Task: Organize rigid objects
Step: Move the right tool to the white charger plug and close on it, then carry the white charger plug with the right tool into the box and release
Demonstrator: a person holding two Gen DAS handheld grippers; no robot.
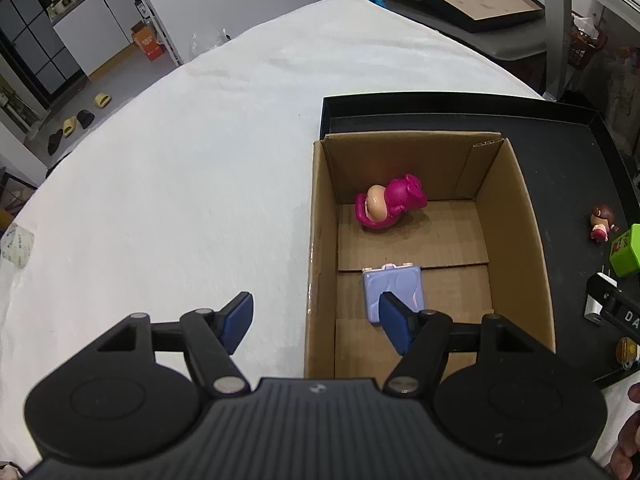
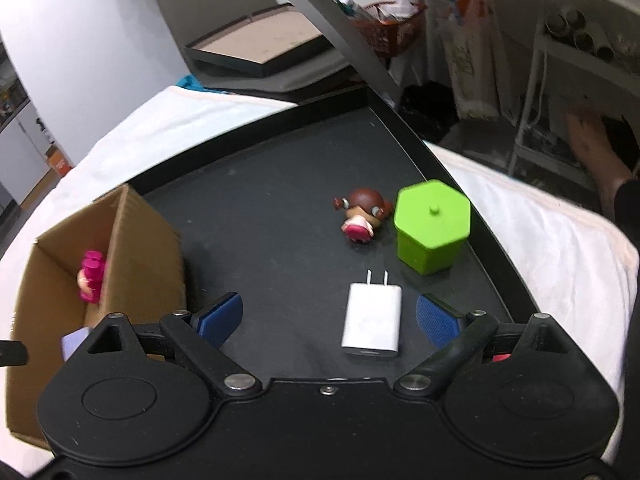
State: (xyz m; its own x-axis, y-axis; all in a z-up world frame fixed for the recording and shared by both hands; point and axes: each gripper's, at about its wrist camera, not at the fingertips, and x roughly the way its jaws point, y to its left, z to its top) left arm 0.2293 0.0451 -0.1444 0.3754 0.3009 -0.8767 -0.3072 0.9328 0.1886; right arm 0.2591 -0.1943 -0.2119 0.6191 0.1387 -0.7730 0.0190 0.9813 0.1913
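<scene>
A cardboard box (image 1: 320,240) stands on a black tray (image 1: 568,136); it holds a magenta figure (image 1: 390,202) and a lilac case (image 1: 394,288). My left gripper (image 1: 316,312) is open and empty, straddling the box's left wall above it. In the right wrist view my right gripper (image 2: 330,312) is open and empty above the tray (image 2: 280,168), with a white charger (image 2: 373,320) between its fingers. A brown-haired doll (image 2: 362,214) lies beyond, next to a green hexagonal container (image 2: 432,226). The box (image 2: 136,248) is at the left.
A white cloth (image 1: 180,160) covers the table left of the tray. The doll (image 1: 602,222) and green container (image 1: 628,250) show at the left wrist view's right edge. A second framed tray (image 2: 260,48) lies beyond the table. A packet (image 1: 16,246) lies at the cloth's left edge.
</scene>
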